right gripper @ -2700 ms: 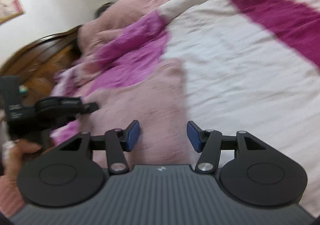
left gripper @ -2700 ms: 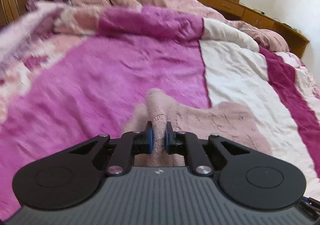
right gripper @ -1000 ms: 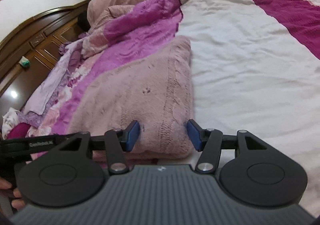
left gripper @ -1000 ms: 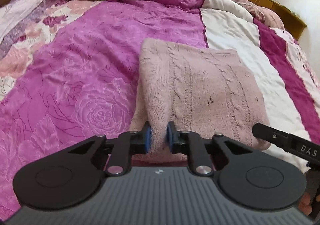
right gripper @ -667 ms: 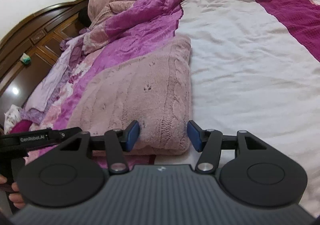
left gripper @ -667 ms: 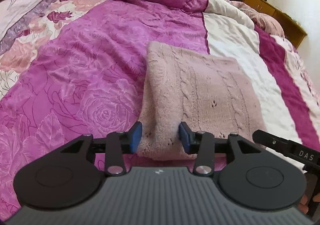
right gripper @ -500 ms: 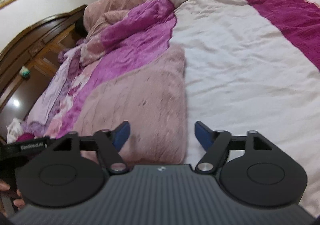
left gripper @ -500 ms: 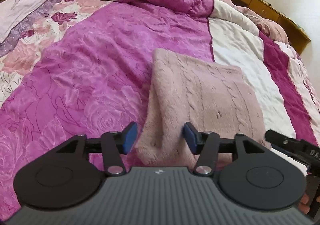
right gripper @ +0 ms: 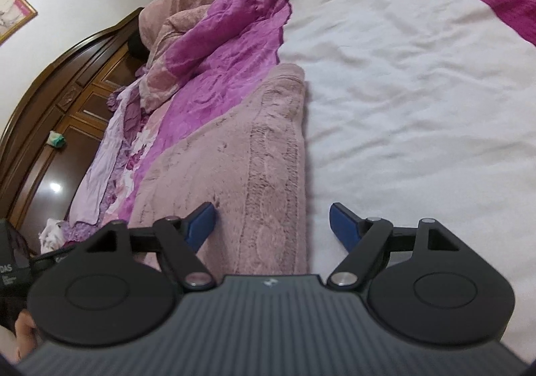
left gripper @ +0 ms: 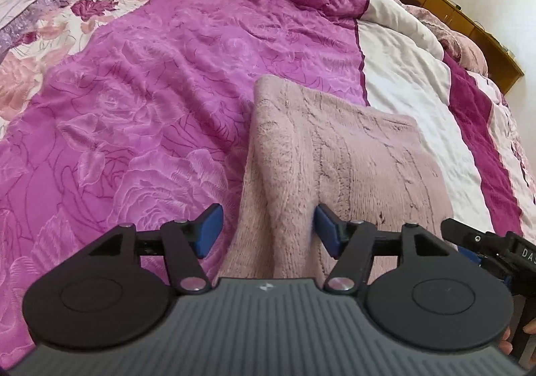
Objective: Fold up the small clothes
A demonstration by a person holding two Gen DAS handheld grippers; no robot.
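A pink cable-knit garment [left gripper: 348, 155] lies folded into a neat rectangle on the bed [left gripper: 140, 101], filling the centre and lower centre of the left wrist view, its far edge straddling the seam where the magenta rose-patterned quilt meets the white panel [left gripper: 402, 74]. The left gripper [left gripper: 266, 227] stands released, blue pads spread wide on either side of the garment's near left edge, with cloth between them but nothing pinched. In the right wrist view the right gripper [right gripper: 271, 223] is likewise released, jaws spread across the near right edge of the same garment [right gripper: 234, 171], which runs from lower centre up toward the middle of the frame beside the white bedding [right gripper: 418, 91]. Judging by the squared outline and doubled thickness along the edges, the fold on this piece looks finished and let go; whether a further fold is intended cannot be told. A loose tangle of pale lilac and floral cloth [right gripper: 110, 155] sits at the left of the right wrist view, but whether it is clothing still awaiting folding cannot be told. Readable writing is sparse: the letters "DAS" show in white on the black body of the other gripper, at the lower right edge of the left view [left gripper: 526, 252] and at the lower left edge of the right view; smaller print beneath is too blurred to read
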